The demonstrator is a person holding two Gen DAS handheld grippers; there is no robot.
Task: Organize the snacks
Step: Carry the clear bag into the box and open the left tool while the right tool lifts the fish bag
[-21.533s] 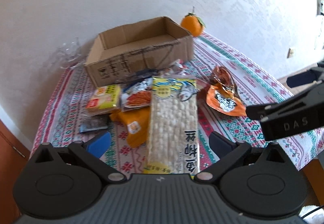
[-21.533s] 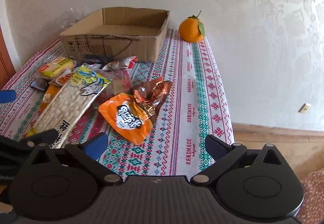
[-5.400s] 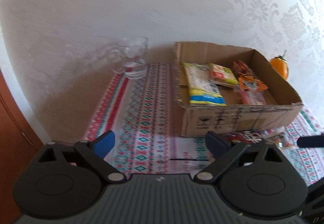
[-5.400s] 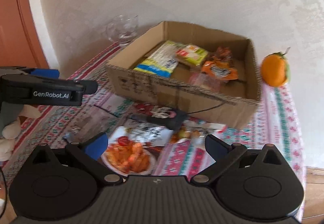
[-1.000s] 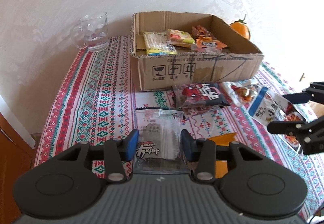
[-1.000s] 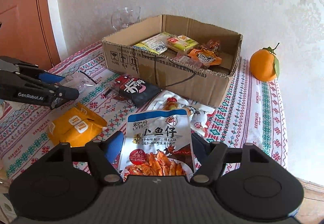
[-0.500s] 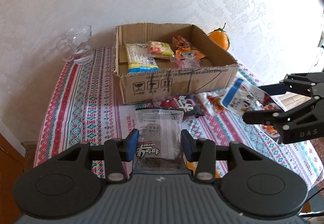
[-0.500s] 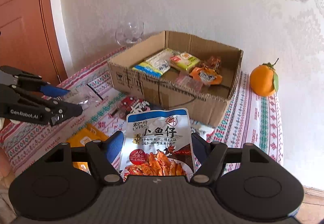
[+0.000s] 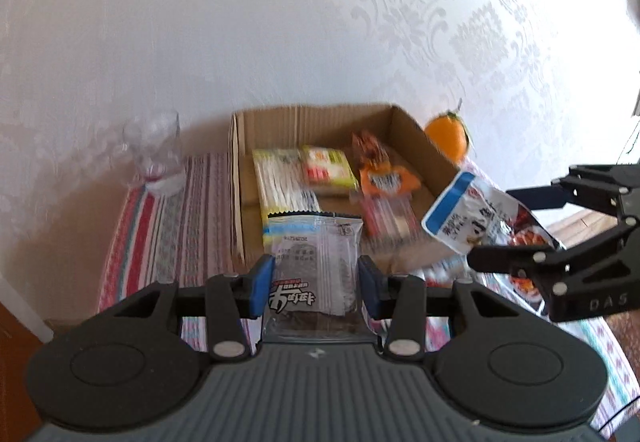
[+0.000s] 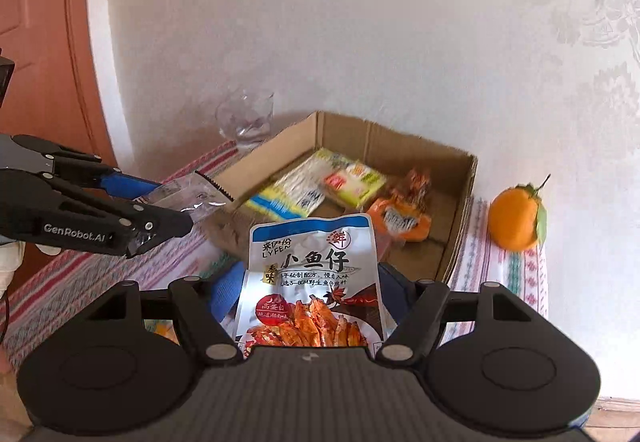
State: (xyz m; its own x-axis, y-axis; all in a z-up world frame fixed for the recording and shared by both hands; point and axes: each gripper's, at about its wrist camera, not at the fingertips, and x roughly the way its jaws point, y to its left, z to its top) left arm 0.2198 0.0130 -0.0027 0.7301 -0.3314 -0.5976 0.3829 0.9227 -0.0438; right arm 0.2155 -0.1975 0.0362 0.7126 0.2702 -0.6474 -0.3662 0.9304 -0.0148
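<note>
My left gripper [image 9: 315, 287] is shut on a clear snack packet [image 9: 314, 266] with a dark lower part, held in the air before the near wall of the cardboard box [image 9: 412, 138]. My right gripper [image 10: 308, 292] is shut on a white and blue fish snack bag [image 10: 314, 278], also lifted, near the box's front right corner. In the left wrist view that bag [image 9: 476, 220] hangs at the right in the right gripper [image 9: 516, 226]. The box [image 10: 460, 178] holds a long yellow packet [image 10: 296, 188], a yellow-green packet [image 10: 356, 178] and an orange bag [image 10: 400, 218].
A glass mug [image 9: 158, 158] stands left of the box by the wall. An orange fruit [image 10: 516, 218] sits right of the box. The patterned tablecloth [image 9: 172, 226] covers the table; a brown door [image 10: 40, 42] is at the left. More packets lie below, mostly hidden by the grippers.
Both grippers have risen with their packets and come closer to the box, which now sits lower and nearer in both views. The table packets have dropped out of sight.
</note>
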